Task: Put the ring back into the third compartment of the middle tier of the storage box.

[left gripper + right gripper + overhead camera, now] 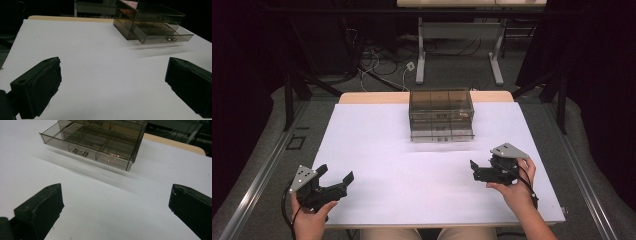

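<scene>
Sitting far apart on the white table [377, 150], both grippers, left gripper [334, 176] and right gripper [473, 167], had wide-open, empty jaws, near the clear drawer box [441, 115].

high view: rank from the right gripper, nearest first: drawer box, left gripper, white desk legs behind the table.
1. drawer box, ahead and to the left of the right gripper, at the table's far middle.
2. left gripper, across the table at its near left.
3. white desk legs, on the floor beyond the table.
</scene>
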### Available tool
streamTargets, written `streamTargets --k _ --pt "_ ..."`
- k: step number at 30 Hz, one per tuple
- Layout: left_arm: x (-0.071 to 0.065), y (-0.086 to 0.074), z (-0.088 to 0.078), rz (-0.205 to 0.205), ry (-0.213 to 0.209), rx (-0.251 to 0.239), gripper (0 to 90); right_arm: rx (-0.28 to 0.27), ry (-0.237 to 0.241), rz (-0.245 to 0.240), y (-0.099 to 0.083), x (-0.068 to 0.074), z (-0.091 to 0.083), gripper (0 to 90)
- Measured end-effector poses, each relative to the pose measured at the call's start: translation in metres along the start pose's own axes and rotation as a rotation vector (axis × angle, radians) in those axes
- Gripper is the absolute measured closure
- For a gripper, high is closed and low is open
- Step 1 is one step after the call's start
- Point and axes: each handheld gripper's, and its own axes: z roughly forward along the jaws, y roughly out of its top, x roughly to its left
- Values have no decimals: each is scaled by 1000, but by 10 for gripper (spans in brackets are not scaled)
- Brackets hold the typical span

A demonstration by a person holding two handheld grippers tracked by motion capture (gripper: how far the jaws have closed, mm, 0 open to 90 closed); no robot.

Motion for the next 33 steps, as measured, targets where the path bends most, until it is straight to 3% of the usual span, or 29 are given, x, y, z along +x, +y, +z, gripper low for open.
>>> streamTargets --k 12,24,28,33 --pt "-1 -1 2 2 -1 1 9 -1 -19 98 -32 -16 -3 0" --pt "-1 -2 5 2 2 13 9 4 -62 111 -58 -29 -3 0" --pt "0 -2 4 0 6 13 9 7 -78 150 -64 -33 -4 0" --pt "3 -1 2 -8 9 5 9 14 -92 161 -70 -36 -5 0"
